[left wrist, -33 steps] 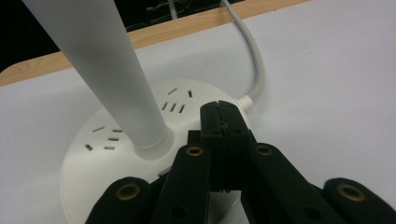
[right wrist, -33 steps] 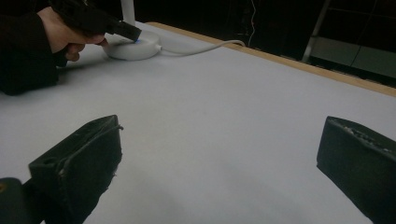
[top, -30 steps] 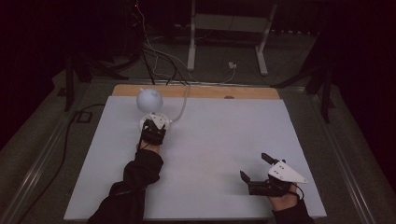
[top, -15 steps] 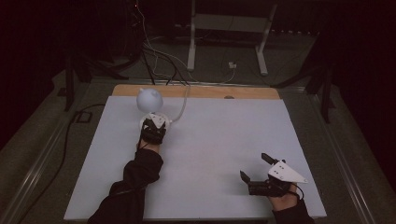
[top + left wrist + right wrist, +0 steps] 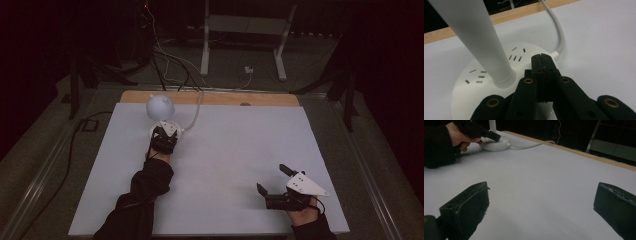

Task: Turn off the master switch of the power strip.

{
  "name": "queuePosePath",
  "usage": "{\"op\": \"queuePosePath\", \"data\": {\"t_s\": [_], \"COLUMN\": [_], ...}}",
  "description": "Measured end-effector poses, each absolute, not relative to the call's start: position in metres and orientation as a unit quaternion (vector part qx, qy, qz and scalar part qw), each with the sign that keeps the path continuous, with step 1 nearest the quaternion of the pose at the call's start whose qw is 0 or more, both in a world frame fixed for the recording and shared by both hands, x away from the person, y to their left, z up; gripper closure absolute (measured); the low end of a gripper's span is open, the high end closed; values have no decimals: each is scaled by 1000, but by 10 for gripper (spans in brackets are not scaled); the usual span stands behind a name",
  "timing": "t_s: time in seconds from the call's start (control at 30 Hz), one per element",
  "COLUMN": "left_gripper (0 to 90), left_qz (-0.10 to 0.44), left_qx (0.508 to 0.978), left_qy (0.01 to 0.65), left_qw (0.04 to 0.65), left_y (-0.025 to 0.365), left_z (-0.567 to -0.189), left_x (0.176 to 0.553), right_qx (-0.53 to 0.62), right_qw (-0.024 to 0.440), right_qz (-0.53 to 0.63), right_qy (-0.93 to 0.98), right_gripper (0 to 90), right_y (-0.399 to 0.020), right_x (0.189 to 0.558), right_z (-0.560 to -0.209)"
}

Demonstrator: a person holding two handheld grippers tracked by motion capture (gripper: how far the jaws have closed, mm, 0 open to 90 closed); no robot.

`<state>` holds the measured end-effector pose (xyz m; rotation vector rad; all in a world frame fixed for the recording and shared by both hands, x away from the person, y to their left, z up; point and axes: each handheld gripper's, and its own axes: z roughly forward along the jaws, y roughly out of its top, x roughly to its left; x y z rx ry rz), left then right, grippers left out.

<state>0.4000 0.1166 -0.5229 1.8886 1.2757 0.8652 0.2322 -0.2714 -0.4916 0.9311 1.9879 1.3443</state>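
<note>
A white table (image 5: pixel 225 165) stands in a dark room, with a strip of bare wood (image 5: pixel 210 98) along its far edge. Near the far left corner sits a white lamp (image 5: pixel 160 106) with a round head. The left gripper (image 5: pixel 163 137) is right at the lamp's foot, at the end of a dark sleeve (image 5: pixel 145 190) reaching in from the near edge. A pale cable (image 5: pixel 196 110) runs from the lamp over the far edge. Near the near right corner the right gripper (image 5: pixel 273 180) rests with its jaws spread apart, a grey three-cornered plate on top.
</note>
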Motion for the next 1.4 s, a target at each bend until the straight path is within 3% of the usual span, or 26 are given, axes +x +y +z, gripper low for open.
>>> {"op": "queuePosePath", "data": {"t_s": [0.73,1.4], "left_gripper": [900,900], "left_qz": [338,373], "left_qx": [753,782], "left_qy": [466,417], "left_qw": [321,275], "left_y": [114,105], "left_z": [-520,-521], "left_x": [403,401], "right_qx": [346,348], "right_qw": [279,279], "right_qz": [499,499], "right_qy": [744,743], "right_gripper": [0,0], "right_y": [-270,-270], "right_x": [232,232], "right_z": [-493,-493]}}
